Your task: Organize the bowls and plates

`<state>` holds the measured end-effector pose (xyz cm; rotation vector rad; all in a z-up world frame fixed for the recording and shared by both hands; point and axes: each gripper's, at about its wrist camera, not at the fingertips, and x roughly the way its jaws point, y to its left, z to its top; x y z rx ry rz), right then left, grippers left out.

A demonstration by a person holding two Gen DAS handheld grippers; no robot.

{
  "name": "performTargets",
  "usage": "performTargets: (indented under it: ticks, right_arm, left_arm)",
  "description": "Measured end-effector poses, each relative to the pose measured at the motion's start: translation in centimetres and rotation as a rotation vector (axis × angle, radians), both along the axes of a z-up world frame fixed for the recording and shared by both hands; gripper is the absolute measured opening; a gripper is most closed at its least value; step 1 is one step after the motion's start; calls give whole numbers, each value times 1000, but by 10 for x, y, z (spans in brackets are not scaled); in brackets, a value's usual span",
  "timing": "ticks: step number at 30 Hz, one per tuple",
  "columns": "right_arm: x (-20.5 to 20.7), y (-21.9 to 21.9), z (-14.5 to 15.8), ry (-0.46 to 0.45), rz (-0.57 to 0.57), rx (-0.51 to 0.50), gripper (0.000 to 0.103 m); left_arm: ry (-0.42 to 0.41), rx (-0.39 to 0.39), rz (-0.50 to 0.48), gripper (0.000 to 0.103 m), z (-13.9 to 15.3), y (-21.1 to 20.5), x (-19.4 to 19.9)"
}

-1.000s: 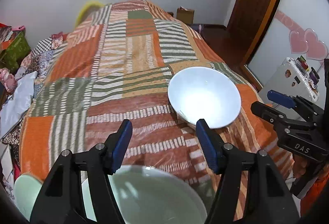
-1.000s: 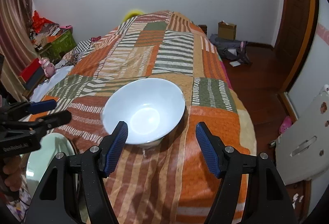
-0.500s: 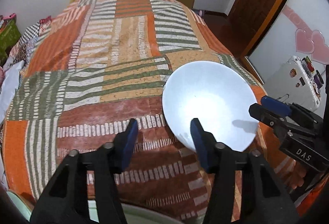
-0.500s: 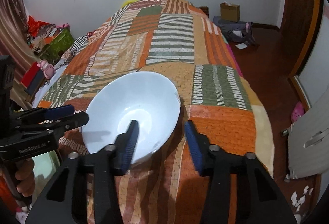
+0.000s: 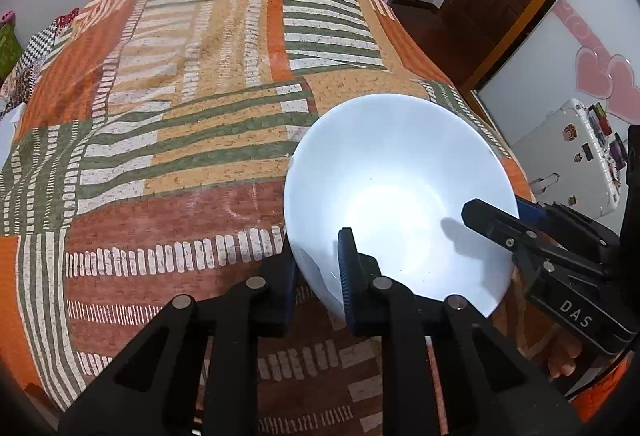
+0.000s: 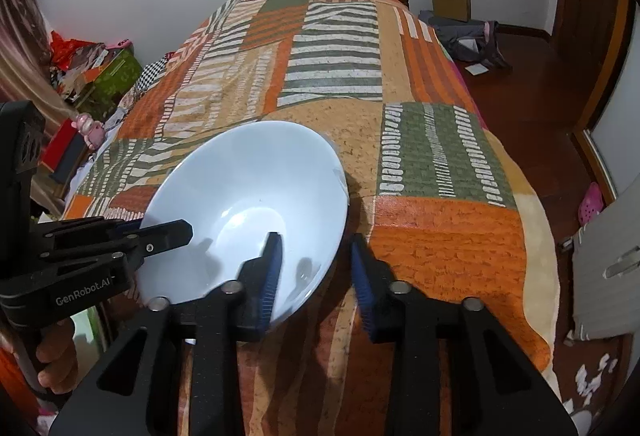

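Note:
A large white bowl (image 5: 400, 195) sits on the patchwork bedspread (image 5: 180, 115), also in the right wrist view (image 6: 248, 203). My left gripper (image 5: 316, 268) straddles the bowl's near left rim, one finger inside, one outside, jaws narrowed on the wall. My right gripper (image 6: 316, 268) straddles the bowl's right rim, one finger inside, one outside, with a small gap still showing at the outer finger. Each gripper shows in the other's view: the right one (image 5: 492, 215) and the left one (image 6: 168, 232).
The bed's right edge drops to a wooden floor (image 6: 540, 83) with a bag and box. A white case (image 5: 568, 155) stands by the door at right. Clutter and boxes (image 6: 92, 71) lie left of the bed. A green plate edge (image 6: 94, 320) shows low left.
Both grippers have moved forward onto the bowl's rim and narrowed their jaws around its wall. The green plate under the left gripper has dropped out of that view.

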<state>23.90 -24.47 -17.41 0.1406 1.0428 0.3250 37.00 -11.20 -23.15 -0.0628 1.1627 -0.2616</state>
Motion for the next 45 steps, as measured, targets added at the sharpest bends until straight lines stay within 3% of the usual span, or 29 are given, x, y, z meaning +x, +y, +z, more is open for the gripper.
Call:
performTargets:
  ticks: [11, 33, 45]
  right_arm:
    - [-2, 3, 4, -14, -3, -28, 21]
    - [-48, 27, 64, -135, -1, -5, 21]
    - [-71, 50, 82, -181, 22, -3, 21]
  left_arm:
    - [-18, 38, -39, 18, 3, -5, -3]
    - [-148, 29, -30, 18, 72, 13, -65]
    - [-193, 21, -7, 18, 99, 39, -109]
